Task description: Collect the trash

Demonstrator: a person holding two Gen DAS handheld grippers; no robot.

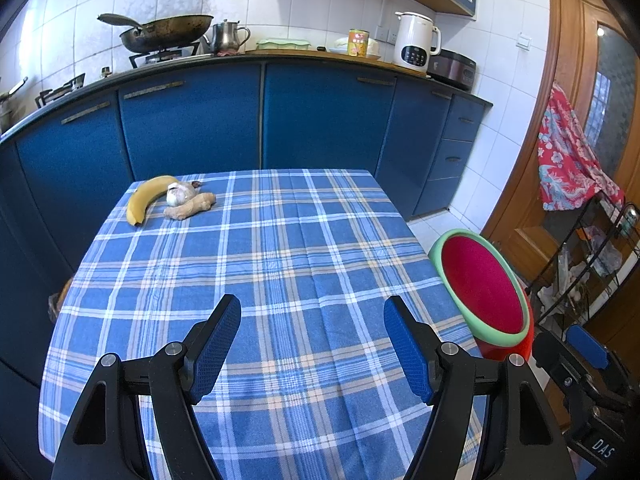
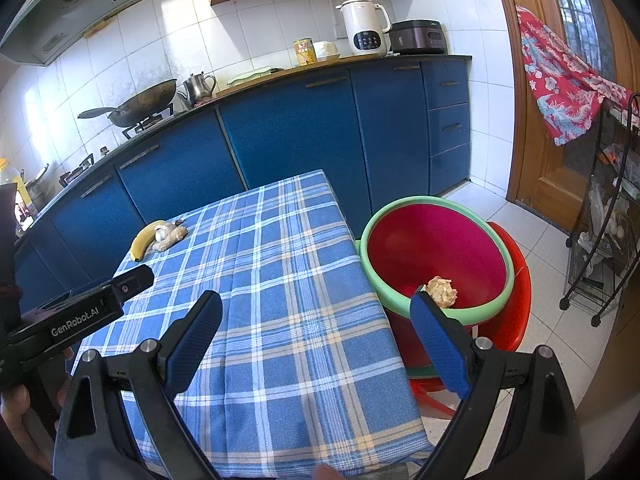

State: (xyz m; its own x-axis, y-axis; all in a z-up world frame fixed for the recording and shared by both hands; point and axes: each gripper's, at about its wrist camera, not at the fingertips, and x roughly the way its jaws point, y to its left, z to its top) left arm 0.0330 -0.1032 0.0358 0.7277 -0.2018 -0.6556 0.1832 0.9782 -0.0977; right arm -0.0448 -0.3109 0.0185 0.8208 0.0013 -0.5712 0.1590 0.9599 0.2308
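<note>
A banana [image 1: 146, 197], a garlic bulb [image 1: 179, 194] and a piece of ginger [image 1: 190, 207] lie together at the far left corner of the blue plaid tablecloth [image 1: 280, 272]. My left gripper [image 1: 312, 312] hovers open over the near middle of the cloth, nothing between its fingers. My right gripper [image 2: 316, 304] is open too, over the table's right edge. Beside that edge sits a red basin with a green rim [image 2: 432, 248] on a red stool [image 2: 516, 304]; a crumpled paper ball [image 2: 441, 291] lies inside it. The food group shows again in the right wrist view, with the banana [image 2: 143, 240] nearest.
Blue cabinets [image 1: 320, 116] run behind the table, with a wok [image 1: 168, 32], a steel kettle [image 1: 228, 36], a can [image 1: 358, 43] and a white electric jug [image 1: 416, 40] on the counter. A black wire rack [image 2: 604, 236] and a wooden door [image 2: 560, 120] stand to the right.
</note>
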